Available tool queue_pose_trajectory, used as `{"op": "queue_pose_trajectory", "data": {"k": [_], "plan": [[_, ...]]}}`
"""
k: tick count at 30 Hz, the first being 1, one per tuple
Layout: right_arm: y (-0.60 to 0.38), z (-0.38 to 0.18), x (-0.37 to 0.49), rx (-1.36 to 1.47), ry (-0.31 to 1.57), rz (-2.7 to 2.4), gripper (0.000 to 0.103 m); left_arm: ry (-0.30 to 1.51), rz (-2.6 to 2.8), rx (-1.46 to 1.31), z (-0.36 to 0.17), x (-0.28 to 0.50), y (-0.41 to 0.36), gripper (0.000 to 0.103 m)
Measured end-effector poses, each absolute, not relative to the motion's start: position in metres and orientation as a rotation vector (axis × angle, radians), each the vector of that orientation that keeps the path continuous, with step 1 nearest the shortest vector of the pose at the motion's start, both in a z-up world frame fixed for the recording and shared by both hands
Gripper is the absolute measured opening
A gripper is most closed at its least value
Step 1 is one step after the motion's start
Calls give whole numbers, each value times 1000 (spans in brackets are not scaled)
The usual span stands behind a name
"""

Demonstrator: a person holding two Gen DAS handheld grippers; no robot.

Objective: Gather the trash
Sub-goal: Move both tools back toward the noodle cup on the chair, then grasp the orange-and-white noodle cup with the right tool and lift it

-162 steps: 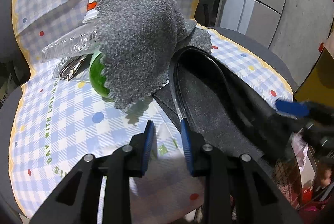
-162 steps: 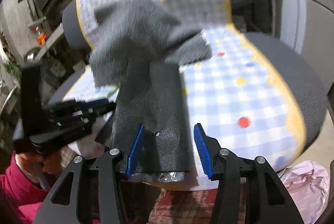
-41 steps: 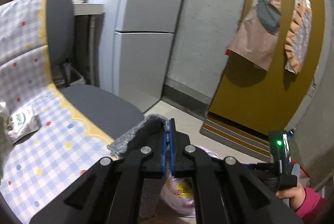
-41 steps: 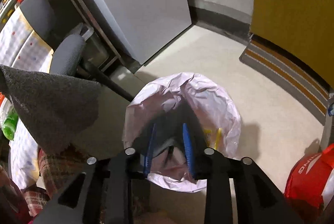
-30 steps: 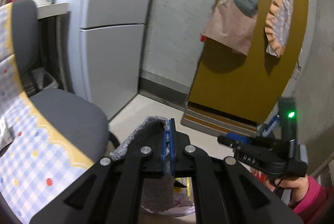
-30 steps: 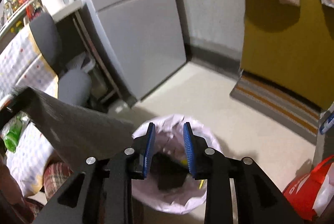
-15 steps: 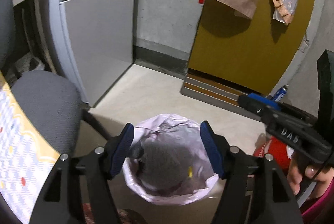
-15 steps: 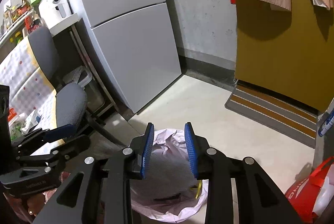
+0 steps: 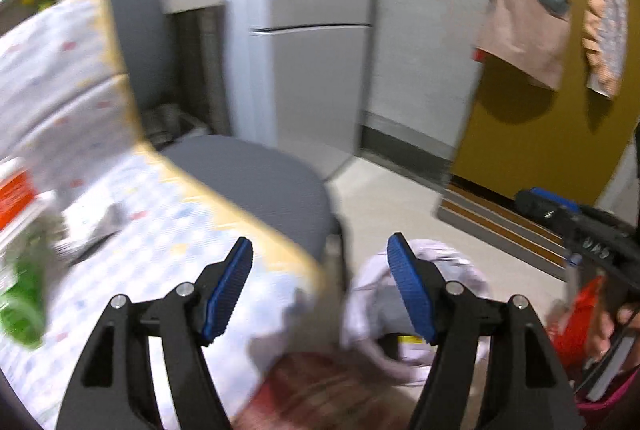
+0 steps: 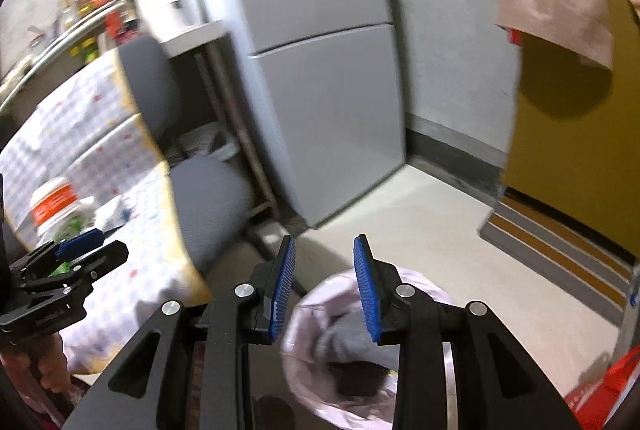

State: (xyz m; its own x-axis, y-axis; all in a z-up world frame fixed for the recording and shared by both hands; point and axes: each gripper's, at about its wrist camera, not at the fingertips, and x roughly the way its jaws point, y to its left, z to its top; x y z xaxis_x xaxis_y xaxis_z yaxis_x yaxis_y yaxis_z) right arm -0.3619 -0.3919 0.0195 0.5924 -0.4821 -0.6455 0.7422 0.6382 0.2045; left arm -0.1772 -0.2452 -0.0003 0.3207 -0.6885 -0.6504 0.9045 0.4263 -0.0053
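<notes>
Swinging back toward the chair (image 9: pixel 248 169), the left tongs (image 9: pixel 320 282) are now empty and wide apart, while 1 second ago they were pressed together on the grey cloth (image 10: pixel 348 338). That cloth now lies inside the pink trash bag (image 10: pixel 304 314) on the floor, together with the dark piece that the right tongs (image 10: pixel 324 286) held over the bag before. The right tongs are also apart, with a narrower gap, and nothing is between them; they hang just above the bag's rim. So, in my judgement, 2 pieces are already collected and the next trip to the chair is starting.

More trash waits on the checked cover (image 9: pixel 168 230) of the chair seat: a green bottle (image 9: pixel 24 294), a white tub with an orange label (image 10: pixel 52 205), and some pale wrappers (image 9: pixel 96 218) beside them. Both pictures are blurred by movement, so I cannot tell exactly how these things touch each other.

Between the bag and the seat nothing seems to block the way. A red bag (image 10: pixel 600 390) stands on the floor near the trash bag, a grey cabinet (image 10: pixel 320 69) is behind, and aprons hang on the yellow wall (image 9: pixel 540 133), all well apart from the path.
</notes>
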Motion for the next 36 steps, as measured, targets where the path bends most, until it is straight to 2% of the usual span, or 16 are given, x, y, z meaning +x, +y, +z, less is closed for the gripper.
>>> {"op": "queue_pose_trajectory", "data": {"k": [5,9,18,31,36], "plan": [[-368,37,-317,453,575,-598,33,621,-915,352,9,-147,-189,69],[-342,49,-274,412,586,-464,33,617,-776,309,17,-121,-141,73],[-275,75,-171,262,606,-204,35,604,-430,213,35,-56,-22,74],[-205,95,17,155,580,-16,35,639,-251,126,37,14,35,74],[-198,87,74,181,628,-6,35,654,-232,117,31,26,44,74]]}}
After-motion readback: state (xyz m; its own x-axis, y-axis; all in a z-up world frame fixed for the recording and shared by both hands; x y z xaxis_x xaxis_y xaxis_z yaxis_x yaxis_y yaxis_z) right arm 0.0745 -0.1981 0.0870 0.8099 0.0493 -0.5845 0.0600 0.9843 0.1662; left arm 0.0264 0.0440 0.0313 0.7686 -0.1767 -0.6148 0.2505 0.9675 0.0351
